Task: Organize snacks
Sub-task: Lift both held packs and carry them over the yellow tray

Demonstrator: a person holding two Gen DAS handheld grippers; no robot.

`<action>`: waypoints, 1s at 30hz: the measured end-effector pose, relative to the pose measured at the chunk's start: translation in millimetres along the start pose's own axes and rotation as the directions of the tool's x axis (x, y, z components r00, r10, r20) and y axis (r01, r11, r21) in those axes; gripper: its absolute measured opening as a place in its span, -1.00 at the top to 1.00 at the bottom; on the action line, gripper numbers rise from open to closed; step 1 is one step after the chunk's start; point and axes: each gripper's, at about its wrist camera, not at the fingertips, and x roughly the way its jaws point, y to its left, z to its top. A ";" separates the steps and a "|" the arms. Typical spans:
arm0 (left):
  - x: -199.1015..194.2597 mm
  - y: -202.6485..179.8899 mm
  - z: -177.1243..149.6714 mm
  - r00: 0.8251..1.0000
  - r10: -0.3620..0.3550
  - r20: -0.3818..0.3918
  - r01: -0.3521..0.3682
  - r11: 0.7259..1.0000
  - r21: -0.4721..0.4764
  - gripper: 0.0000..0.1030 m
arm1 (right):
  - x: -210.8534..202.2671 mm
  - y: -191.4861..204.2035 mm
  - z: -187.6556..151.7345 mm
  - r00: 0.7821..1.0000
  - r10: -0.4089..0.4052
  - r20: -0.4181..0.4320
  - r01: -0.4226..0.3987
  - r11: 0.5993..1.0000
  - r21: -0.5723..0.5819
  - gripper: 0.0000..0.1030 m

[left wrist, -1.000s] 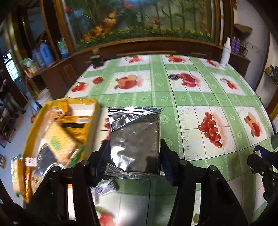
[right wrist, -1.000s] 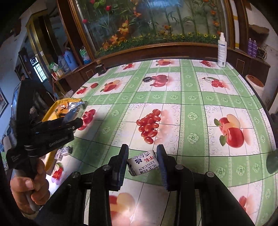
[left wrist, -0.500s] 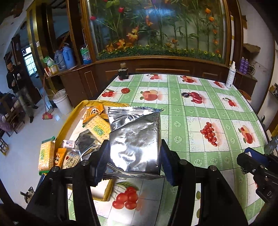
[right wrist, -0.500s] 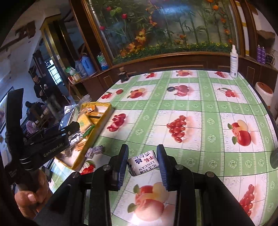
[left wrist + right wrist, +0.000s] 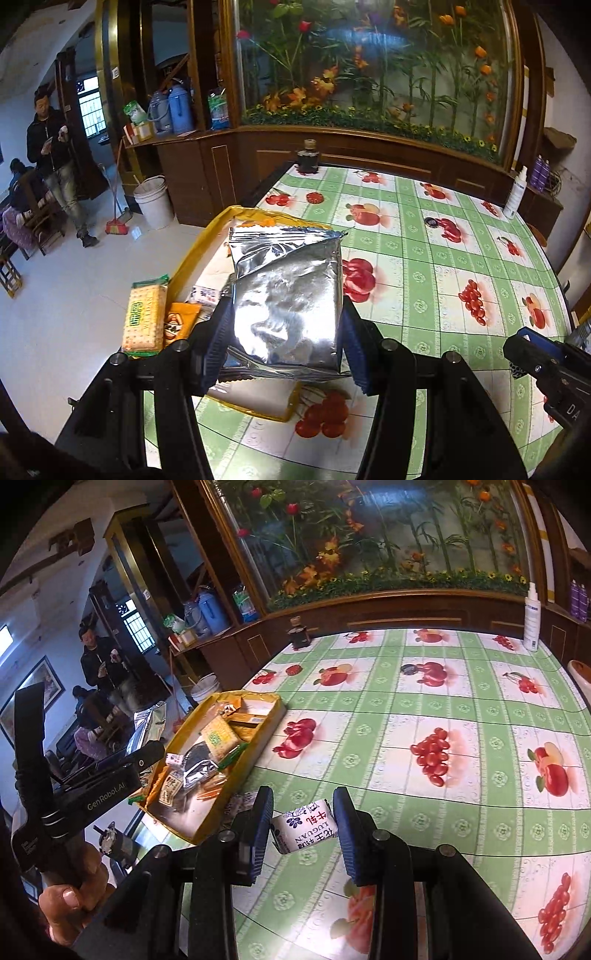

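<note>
Fruit-print tablecloth (image 5: 461, 716), yellow tray (image 5: 275, 716) contents clear only rightward, perhaps biscuits.

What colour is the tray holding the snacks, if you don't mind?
Yellow; the tray shows best in the right wrist view.

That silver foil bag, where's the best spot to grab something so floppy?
Across its flat body near the lower seam, as the left gripper does now: pads on the two side edges of the silver foil bag. The crimped seams there look stiffer, so the bag stands upright rather than folding.
</note>
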 end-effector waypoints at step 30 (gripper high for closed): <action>-7.0 47.3 1.6 0.999 0.019 0.027 -0.017 0.996 -0.089 -0.06 | 35.4 46.8 11.9 0.996 0.073 -0.051 -0.076 0.996 -0.056 0.33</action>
